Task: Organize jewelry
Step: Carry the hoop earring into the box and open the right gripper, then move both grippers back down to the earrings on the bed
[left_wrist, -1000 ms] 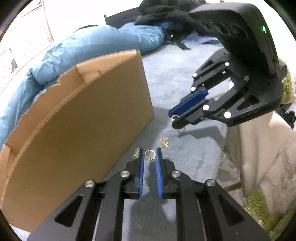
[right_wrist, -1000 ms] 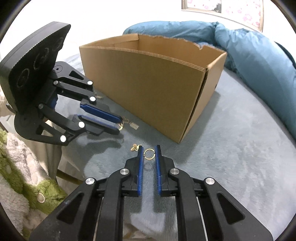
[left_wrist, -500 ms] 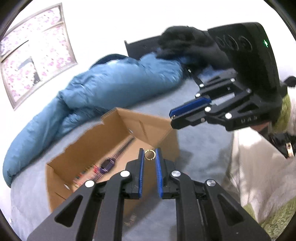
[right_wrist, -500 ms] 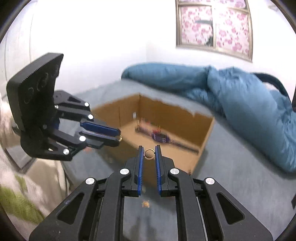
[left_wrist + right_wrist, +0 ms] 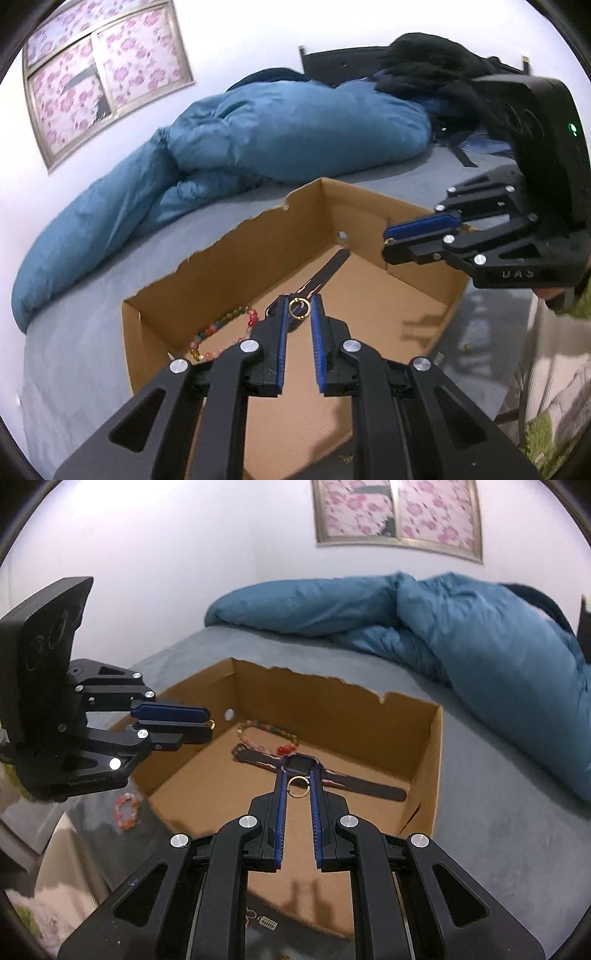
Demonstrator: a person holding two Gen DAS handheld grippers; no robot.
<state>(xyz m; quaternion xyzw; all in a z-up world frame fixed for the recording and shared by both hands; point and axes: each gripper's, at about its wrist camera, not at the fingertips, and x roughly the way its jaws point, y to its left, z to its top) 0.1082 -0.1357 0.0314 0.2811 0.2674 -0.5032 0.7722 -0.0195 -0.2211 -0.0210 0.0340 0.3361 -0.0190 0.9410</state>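
An open cardboard box stands on the grey bed. Inside it lie a dark watch and a bead bracelet. My left gripper is shut on a gold ring and hangs over the box's near side. My right gripper is shut on a second gold ring above the watch. Each gripper shows in the other's view, the right gripper over the box's right corner and the left gripper over its left wall, a bit of gold at each tip.
A blue duvet is heaped behind the box. A pink bracelet and small loose pieces lie on the bed outside the box. Dark clothes are piled at the back; a flowered window is on the wall.
Both grippers rose from the bed surface beside the box, each keeping its ring, and moved up over the box opening, so its inside now shows.
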